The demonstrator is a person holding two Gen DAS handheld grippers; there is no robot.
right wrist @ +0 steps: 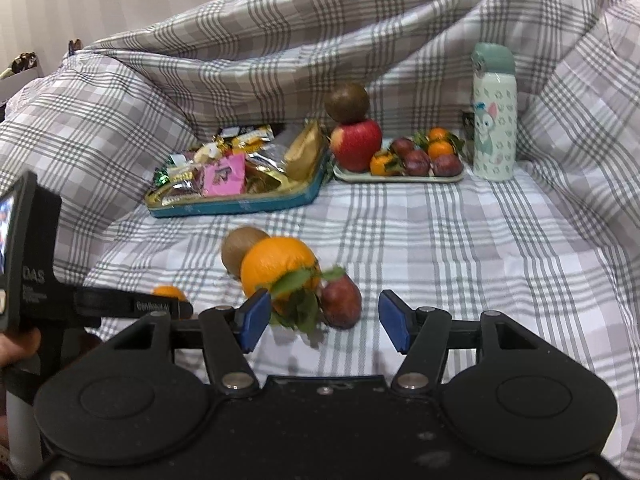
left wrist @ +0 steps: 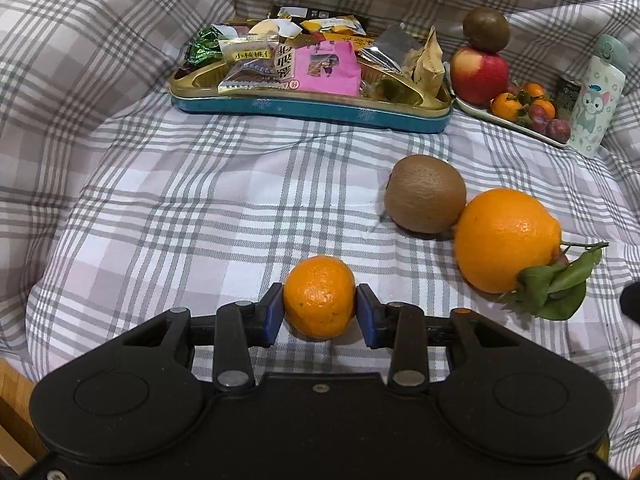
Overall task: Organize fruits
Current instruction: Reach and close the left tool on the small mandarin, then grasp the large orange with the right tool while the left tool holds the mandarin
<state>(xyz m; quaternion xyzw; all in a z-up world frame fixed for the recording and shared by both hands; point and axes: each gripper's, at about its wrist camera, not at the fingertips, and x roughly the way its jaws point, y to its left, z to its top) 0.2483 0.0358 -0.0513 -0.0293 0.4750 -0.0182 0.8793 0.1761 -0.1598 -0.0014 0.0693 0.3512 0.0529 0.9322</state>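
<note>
With my left gripper clamped on the small round orange mandarin and right gripper apart, I'd lift gently toward the pale rectangular fruit tray

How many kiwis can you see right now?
2. One kiwi lies on the plaid cloth touching the big orange; the other kiwi sits atop the red apple at the tray's end. Others may be hidden.

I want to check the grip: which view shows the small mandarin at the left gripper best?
The left wrist view: the small mandarin sits large and sharp, pressed between the left gripper's blue pads. The right wrist view shows only a sliver of it behind the left gripper's body.
</note>
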